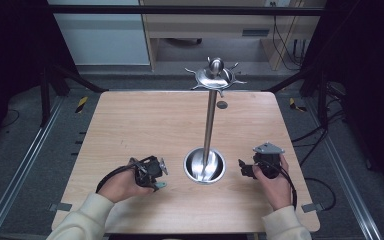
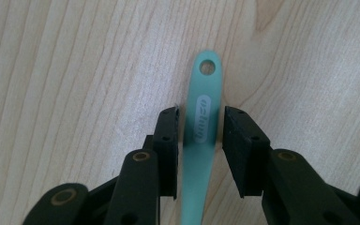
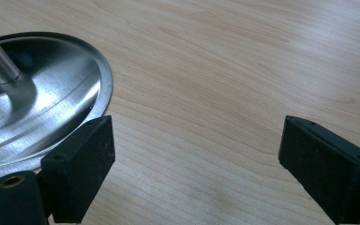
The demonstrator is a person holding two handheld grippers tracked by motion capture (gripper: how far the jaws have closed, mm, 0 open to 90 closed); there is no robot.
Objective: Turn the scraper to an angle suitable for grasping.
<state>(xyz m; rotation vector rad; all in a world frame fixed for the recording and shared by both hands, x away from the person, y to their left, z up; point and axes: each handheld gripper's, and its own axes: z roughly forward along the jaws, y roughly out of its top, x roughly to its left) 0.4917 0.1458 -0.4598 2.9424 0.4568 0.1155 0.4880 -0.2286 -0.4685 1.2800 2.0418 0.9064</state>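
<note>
Lying flat on the table [image 2: 75, 70], mint-green handle [image 2: 201, 122] between the slightly spread left tongs [image 2: 200, 131], untouched.

Wooden table [image 1: 130, 125]: steel stand [image 1: 205, 167], teal handle [image 2: 201, 122]

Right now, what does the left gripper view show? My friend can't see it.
A mint-green handle with a hole at its end lies on the wooden table, between the left gripper's two black jaws. The jaws stand close on either side, with slim gaps showing.
</note>
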